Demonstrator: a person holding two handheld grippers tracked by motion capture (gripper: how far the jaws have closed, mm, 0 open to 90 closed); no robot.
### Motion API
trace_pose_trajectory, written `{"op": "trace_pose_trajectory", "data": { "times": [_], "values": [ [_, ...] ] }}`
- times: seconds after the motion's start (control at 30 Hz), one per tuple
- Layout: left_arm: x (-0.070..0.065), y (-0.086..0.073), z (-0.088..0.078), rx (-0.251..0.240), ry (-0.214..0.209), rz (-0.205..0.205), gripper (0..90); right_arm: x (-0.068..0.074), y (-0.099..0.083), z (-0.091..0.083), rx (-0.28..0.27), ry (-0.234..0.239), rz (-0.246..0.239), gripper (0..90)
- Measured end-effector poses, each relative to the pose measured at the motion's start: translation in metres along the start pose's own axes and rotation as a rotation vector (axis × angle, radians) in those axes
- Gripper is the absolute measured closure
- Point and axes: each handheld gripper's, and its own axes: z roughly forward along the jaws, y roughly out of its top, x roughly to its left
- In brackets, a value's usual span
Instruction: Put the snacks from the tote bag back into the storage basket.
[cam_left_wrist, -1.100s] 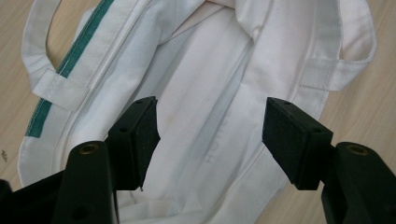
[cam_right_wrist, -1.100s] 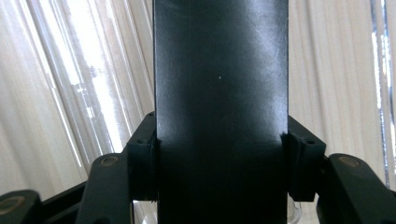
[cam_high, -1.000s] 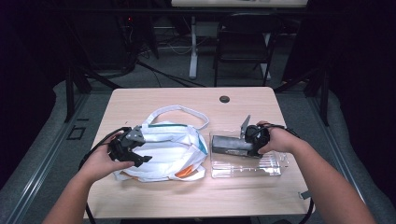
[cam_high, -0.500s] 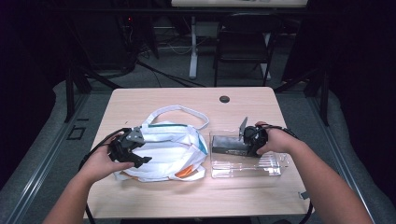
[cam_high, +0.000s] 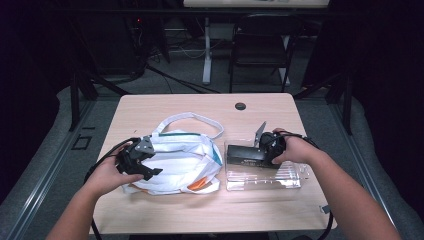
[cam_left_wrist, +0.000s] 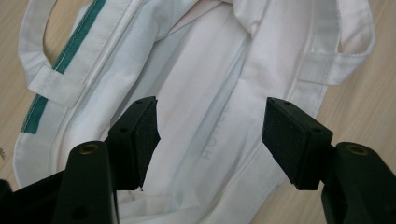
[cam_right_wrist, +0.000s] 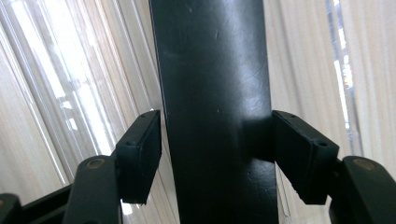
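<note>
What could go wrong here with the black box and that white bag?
The right claw has just been opening around the black box, so its grip is gone and the box may shift on the clear tray. The left claw hovers open over the limp white bag; closing could pinch only loose fabric.

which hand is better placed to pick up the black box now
Right. The right gripper already straddles the black box in the clear tray, jaws just opened with small gaps either side. The left gripper is open over the white bag.
</note>
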Motion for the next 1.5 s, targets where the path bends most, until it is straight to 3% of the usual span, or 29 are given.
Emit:
{"op": "trace_pose_trajectory", "data": {
  "times": [0.27, 0.3, 0.47, 0.53, 0.7, 0.73, 0.8, 0.97, 1.0, 1.03, 1.1, 1.2, 1.37, 1.5],
  "values": [
    [0.001, 0.001, 0.002, -0.001, -0.006, 0.0, 36.2, 0.003, 0.002, -0.013, -0.009, -0.035, 0.039, 35.1],
    [0.001, 0.001, 0.002, 0.0, -0.007, 0.004, 36.2, 0.005, 0.001, -0.012, -0.043, -0.03, 0.072, 35.1],
    [0.001, 0.005, 0.001, -0.006, -0.012, 0.015, 36.2, 0.007, -0.001, -0.022, -0.025, -0.045, 0.124, 36.2],
    [0.001, 0.007, 0.001, -0.012, -0.013, 0.009, 36.2, 0.009, -0.004, -0.023, -0.054, -0.04, 0.168, 36.6],
    [0.0, 0.01, 0.004, 0.003, -0.027, 0.019, 37.0, 0.013, -0.011, -0.024, -0.066, -0.058, 0.249, 36.8],
    [0.0, 0.011, 0.005, 0.004, -0.026, 0.017, 37.0, 0.012, -0.012, -0.027, -0.048, -0.062, 0.248, 36.8],
    [0.0, 0.013, 0.005, 0.002, -0.025, 0.018, 37.0, 0.014, -0.015, -0.026, -0.071, -0.064, 0.299, 36.8],
    [-0.002, 0.016, 0.006, -0.009, -0.017, 0.015, 37.0, 0.014, -0.024, -0.029, -0.039, -0.081, 0.348, 35.8],
    [-0.002, 0.016, 0.005, -0.013, -0.014, 0.013, 37.0, 0.016, -0.027, -0.028, -0.062, -0.092, 0.376, 35.4],
    [-0.002, 0.016, 0.005, -0.016, -0.013, 0.009, 37.0, 0.015, -0.028, -0.03, -0.043, -0.087, 0.375, 34.7],
    [-0.003, 0.016, 0.005, -0.018, -0.007, 0.003, 37.2, 0.017, -0.031, -0.028, -0.063, -0.085, 0.414, 33.0],
    [-0.005, 0.014, 0.006, -0.023, -0.004, -0.006, 37.3, 0.017, -0.034, -0.03, -0.026, -0.091, 0.417, 32.2],
    [-0.008, 0.013, 0.008, -0.01, 0.019, -0.02, 37.9, 0.018, -0.039, -0.026, -0.042, -0.11, 0.476, 31.2],
    [-0.009, 0.013, 0.008, -0.02, 0.024, -0.027, 37.9, 0.016, -0.041, -0.025, -0.037, -0.097, 0.512, 31.2]
  ]
}}
